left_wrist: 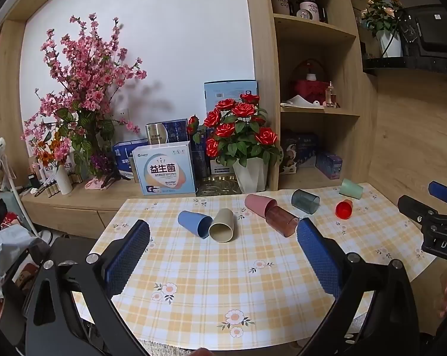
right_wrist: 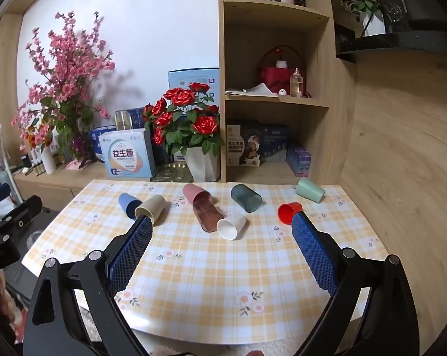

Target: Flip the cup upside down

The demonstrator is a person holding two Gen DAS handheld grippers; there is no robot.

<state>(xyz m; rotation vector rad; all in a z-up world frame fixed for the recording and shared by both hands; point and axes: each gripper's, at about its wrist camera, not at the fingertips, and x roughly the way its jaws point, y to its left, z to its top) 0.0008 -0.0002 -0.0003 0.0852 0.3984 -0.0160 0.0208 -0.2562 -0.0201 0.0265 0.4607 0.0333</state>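
Several cups lie on their sides on the checked tablecloth: blue, beige, pink, clear brown, dark grey, red and mint. The right wrist view also shows a white cup beside the clear brown one. My left gripper is open and empty, above the near half of the table. My right gripper is open and empty, short of the cups; it also shows at the right edge of the left wrist view.
A sideboard behind the table holds a rose pot, a pink blossom vase and boxes. A wooden shelf unit stands at the back right. A wood-panel wall borders the table's right side.
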